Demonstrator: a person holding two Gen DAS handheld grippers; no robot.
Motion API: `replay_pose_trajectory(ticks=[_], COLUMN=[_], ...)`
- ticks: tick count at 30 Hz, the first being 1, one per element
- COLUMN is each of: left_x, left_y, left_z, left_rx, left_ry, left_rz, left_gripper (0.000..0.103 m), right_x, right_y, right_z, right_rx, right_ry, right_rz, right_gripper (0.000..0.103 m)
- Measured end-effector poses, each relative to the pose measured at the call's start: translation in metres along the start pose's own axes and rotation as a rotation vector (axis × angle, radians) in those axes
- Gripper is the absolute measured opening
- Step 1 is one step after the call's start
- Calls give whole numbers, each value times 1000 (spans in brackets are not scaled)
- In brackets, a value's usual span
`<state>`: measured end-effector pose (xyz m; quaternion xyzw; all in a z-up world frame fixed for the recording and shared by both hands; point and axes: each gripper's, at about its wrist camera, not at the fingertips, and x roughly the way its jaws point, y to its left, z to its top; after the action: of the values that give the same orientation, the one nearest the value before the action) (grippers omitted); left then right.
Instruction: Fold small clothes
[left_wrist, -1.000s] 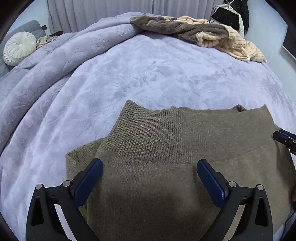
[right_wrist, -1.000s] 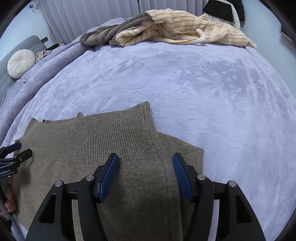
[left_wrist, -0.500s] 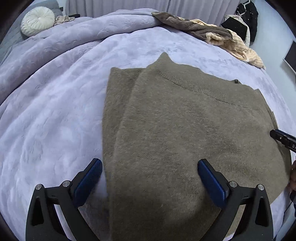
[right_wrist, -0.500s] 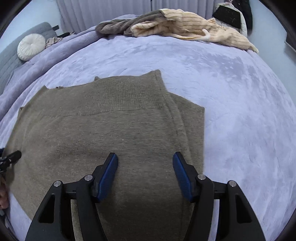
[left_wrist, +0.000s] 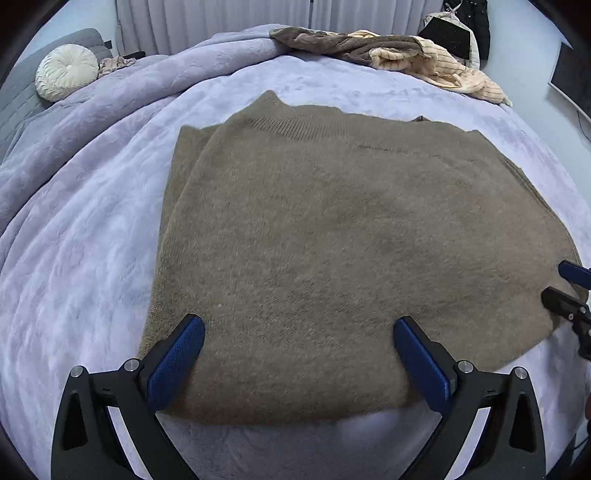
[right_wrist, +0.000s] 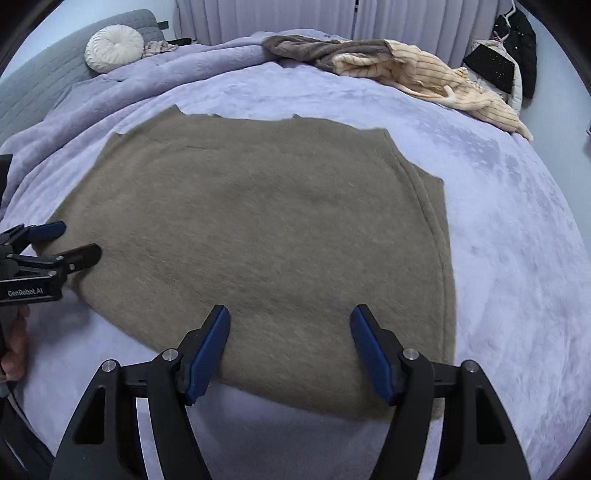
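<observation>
Left jaws: spread wide on the left gripper (left_wrist: 298, 363), blue pads apart above the near hem, gripping nothing.
Right jaws: opening on the right gripper (right_wrist: 290, 349), pads clear of the cloth on both sides, gripping nothing.
Task garment: olive-brown knitted sweater (left_wrist: 332, 240), folded into a flat rectangle on the lavender blanket (left_wrist: 81, 258); ribbed band at the far edge, an under-layer showing along each side.
Bedding at far left: blanket bunched into a ridge beside a round cream cushion (left_wrist: 66, 72) on a grey quilted headboard (right_wrist: 40, 85).
Far edge of bed: heap of brown and cream striped clothes (right_wrist: 388, 62), well apart from the sweater.
Background: pale curtains (left_wrist: 221, 18); dark hanging clothing (right_wrist: 517, 48) at upper right.
Obstructions: none over the sweater; each gripper's frame covers only the near hem.
Cut off: right gripper only partly visible at the left view's right edge; a hand (right_wrist: 14, 347) on the left gripper cropped at the right view's left edge.
Hard to make out: sleeves, tucked out of sight; blur over the cloth in the right view.
</observation>
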<state>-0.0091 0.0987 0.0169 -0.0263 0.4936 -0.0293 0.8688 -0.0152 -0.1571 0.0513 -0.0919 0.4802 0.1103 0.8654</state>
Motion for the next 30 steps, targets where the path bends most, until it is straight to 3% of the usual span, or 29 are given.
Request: replay_pose_trajectory(ticks=[3,7,12,15,17,20,21,27,30], left_x=[-9,-30,-48,-32,-10,30,35,-21,-41], left_y=[5,6,9,0,-6,0,6,14,47], left_z=[-8,-12,15,44,61,61,57,33,13], left_rx=[7,-13,-87,-87,-76,-77,-88,-127,-234], left_ry=[-6,-7,-60,-34,7,103,109,-23,-66], left_rz=[11,13,-43,-24,-1,90,62,62,-6], left_gripper=[103,103,103,103,103,103,103,103,103], right_x=[-5,-20,-42,-30,-5,28,29,-15,-29], right_y=[-38,-53,-54,-48,-45,-47,-48,-43,-40], right_z=[-17,-21,0,24,41,44,43,30,20], right_rx=[104,143,171,159,167,173,171,166,171], right_ry=[-3,9,-96,-101,-43,51,52,-37,-50], right_rz=[23,49,43,40,63,38,36,18,48], right_gripper=[72,72,75,76,76,75,75,76,76])
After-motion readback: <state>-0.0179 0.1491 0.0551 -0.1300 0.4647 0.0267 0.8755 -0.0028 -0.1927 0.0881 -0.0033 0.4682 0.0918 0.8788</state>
